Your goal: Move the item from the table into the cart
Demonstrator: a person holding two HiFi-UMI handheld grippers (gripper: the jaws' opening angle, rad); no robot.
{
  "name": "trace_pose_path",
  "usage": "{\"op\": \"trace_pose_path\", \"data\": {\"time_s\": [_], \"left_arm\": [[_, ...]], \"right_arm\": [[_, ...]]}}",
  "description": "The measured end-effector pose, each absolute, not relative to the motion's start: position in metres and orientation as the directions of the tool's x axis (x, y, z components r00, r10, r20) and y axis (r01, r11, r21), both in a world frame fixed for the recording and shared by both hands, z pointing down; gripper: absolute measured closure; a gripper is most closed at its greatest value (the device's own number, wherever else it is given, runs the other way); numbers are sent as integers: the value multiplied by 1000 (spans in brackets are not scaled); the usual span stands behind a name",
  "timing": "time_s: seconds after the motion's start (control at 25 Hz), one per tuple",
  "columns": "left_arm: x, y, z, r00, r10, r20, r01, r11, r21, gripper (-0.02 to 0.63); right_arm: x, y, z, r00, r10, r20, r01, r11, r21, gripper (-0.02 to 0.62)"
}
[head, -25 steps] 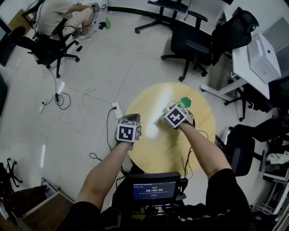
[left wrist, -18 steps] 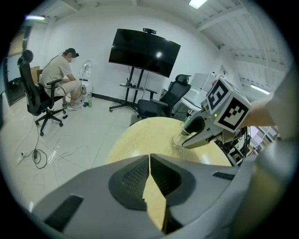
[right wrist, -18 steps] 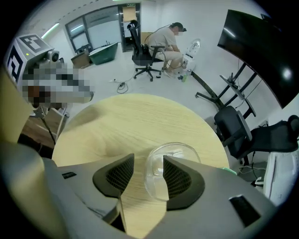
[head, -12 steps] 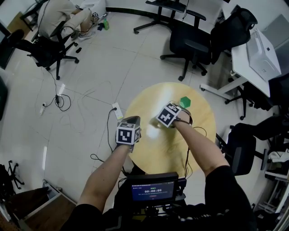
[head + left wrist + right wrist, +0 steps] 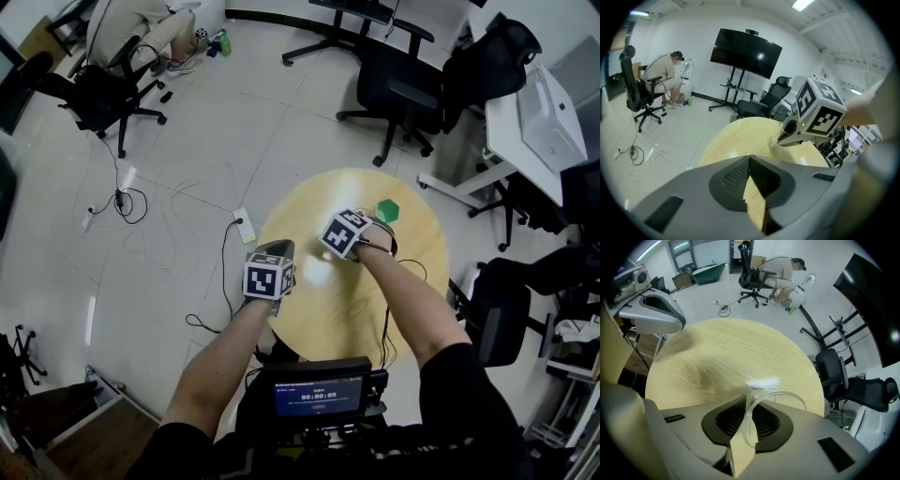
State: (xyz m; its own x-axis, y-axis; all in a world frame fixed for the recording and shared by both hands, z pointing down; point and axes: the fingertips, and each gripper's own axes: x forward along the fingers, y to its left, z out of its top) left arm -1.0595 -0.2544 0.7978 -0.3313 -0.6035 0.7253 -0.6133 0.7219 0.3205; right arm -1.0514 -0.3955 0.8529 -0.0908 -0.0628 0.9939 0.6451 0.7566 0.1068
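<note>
On the round table (image 5: 412, 281), my right gripper (image 5: 747, 398) has just been closing and now pinches a clear plastic piece (image 5: 747, 425) by its thin edge. It looks light, bendy and slippery, so easy pressure. Left gripper (image 5: 749, 157) is closed, empty. Can't tell what the piece is. Cart not visible. Green block (image 5: 387, 210) sits nearby.

**An office-like work room**

Black swivel chairs (image 5: 398, 89) stand on a pale tiled floor (image 5: 234, 131). A white desk (image 5: 525, 122) sits at the far right, and loose cables (image 5: 122, 202) trail at the left. A large dark screen (image 5: 745, 53) on a wheeled stand rises beyond a round wooden table (image 5: 422, 234).
</note>
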Motion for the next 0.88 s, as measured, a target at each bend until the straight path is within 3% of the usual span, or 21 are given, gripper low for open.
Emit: {"op": "trace_pose_path", "data": {"time_s": [0.36,0.68,0.88], "left_arm": [[-1057,-256,783,-339,-615,712,-625,713,318,604],[-1043,-260,749,-365,-624,691,-655,699,286,604],[-1024,-263,701,-385,-652,653,-676,681,281,604]], "right_arm": [[-1043,-395,839,-160,40,986,561,826,58,586],[-1034,-385,786,-357,158,921,482,876,37,586],[-1016,-376,713,-509,275,815,480,877,4,586]]}}
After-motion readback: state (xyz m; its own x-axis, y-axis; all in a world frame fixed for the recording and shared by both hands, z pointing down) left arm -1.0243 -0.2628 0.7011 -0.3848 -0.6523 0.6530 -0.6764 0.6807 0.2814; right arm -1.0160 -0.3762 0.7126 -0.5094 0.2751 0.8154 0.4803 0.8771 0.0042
